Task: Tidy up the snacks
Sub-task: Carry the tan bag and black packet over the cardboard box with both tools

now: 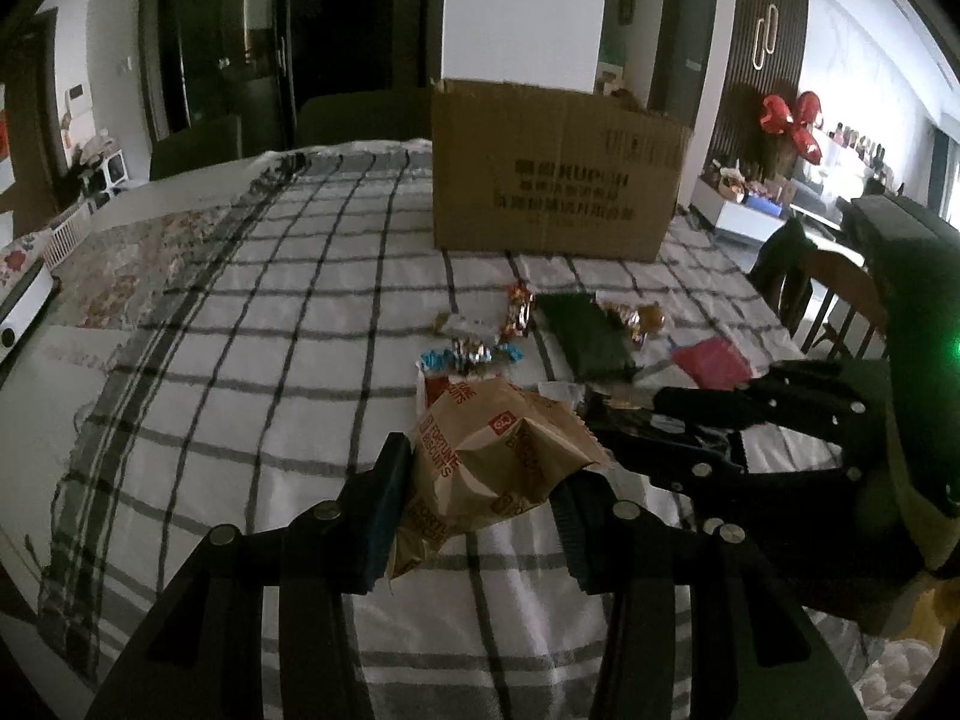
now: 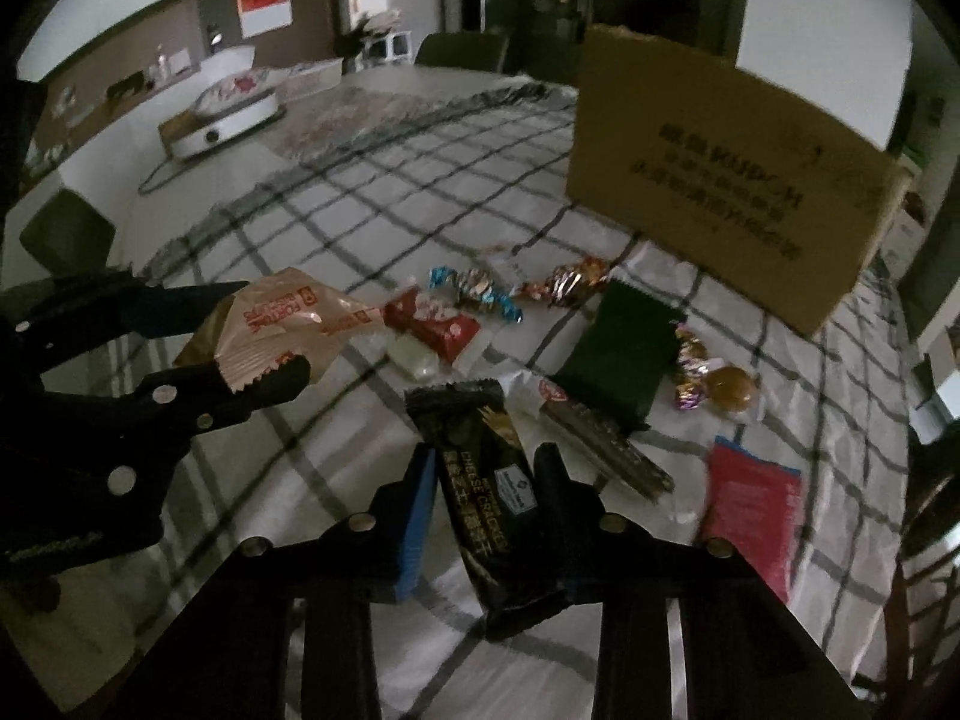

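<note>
My left gripper point(image 1: 480, 483) is shut on a crumpled tan Fortune Biscuits bag point(image 1: 492, 450), held just above the checked tablecloth point(image 1: 270, 360). In the right wrist view the same left gripper point(image 2: 270, 333) and tan bag point(image 2: 282, 315) sit at the left. My right gripper point(image 2: 486, 474) has its pads against a black cheese cracker packet point(image 2: 480, 480) that stands lengthwise between them. In the left wrist view the right gripper point(image 1: 630, 420) reaches in from the right, low over the cloth. An open cardboard box point(image 1: 558, 180) stands at the far side of the table.
Loose snacks lie between the grippers and the cardboard box point(image 2: 720, 180): foil-wrapped candies point(image 2: 474, 288), a red packet point(image 2: 432, 324), a dark green packet point(image 2: 618, 354), a pink packet point(image 2: 750, 510), a long dark bar point(image 2: 606, 450). A wooden chair point(image 1: 840, 300) stands at the table's right edge.
</note>
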A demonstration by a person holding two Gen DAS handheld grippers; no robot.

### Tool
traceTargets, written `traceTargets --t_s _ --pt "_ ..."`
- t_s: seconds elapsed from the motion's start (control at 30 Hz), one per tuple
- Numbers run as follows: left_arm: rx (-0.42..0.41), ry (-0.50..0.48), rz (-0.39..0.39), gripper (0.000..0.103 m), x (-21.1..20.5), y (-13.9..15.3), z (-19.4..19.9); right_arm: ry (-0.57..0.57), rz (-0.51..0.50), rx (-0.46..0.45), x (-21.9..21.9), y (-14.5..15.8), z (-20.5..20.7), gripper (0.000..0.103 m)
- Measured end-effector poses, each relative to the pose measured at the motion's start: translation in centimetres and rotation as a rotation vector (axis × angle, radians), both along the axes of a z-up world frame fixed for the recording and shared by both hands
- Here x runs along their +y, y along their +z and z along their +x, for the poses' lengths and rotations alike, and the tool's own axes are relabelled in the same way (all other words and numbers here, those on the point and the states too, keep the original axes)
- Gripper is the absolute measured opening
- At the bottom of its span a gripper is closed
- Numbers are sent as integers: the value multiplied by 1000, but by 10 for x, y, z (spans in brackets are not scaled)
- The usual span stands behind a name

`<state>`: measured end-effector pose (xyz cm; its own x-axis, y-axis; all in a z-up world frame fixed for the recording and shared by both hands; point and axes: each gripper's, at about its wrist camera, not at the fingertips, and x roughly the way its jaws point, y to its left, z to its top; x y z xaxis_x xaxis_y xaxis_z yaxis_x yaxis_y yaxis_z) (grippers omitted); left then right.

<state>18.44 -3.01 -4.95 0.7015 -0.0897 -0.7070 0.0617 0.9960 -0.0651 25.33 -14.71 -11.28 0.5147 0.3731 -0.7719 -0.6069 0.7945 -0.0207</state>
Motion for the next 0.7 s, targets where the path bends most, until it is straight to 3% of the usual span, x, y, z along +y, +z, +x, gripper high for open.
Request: traceTargets --t_s 0.7 --pt "-221 -54 -5 45 -10 67 42 -258 168 -226 -36 77 0 33"
